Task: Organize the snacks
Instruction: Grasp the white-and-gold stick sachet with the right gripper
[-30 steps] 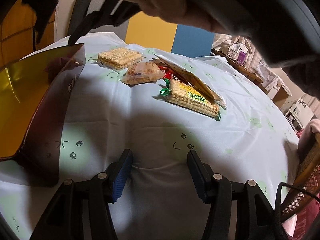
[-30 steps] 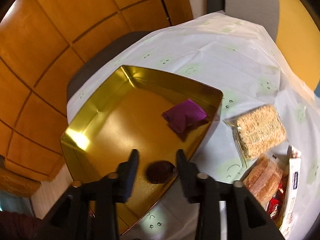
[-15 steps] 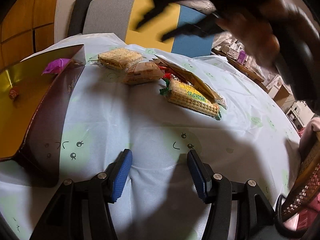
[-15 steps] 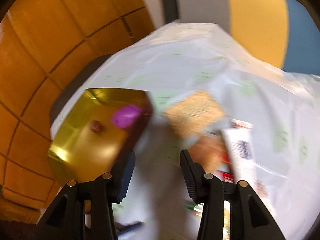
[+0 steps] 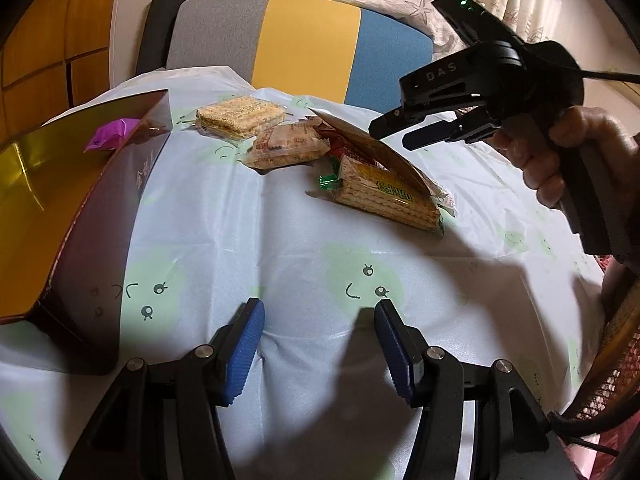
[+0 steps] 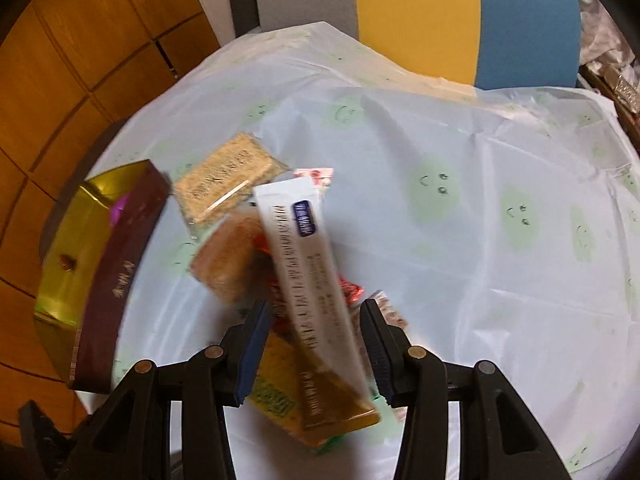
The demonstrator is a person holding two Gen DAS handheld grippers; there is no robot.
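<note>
Since a second earlier, the right gripper [image 5: 404, 133] had swung from over the gold tin [image 5: 28, 184] toward the snack pile [image 5: 384, 192], jaws apart, empty. Left gripper [image 5: 318, 350] hung released above the smiley tablecloth [image 5: 248, 224]. Right view: blurred packets [image 6: 308, 280] lay beneath open jaws; striped chair [image 6: 416, 16] behind.

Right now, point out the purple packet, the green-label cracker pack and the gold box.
purple packet [image 5: 114, 138], left wrist view, middle of its wrapper
green-label cracker pack [image 5: 390, 200], left wrist view, its top face
gold box [image 5: 116, 216], left wrist view, its dark outer wall
</note>
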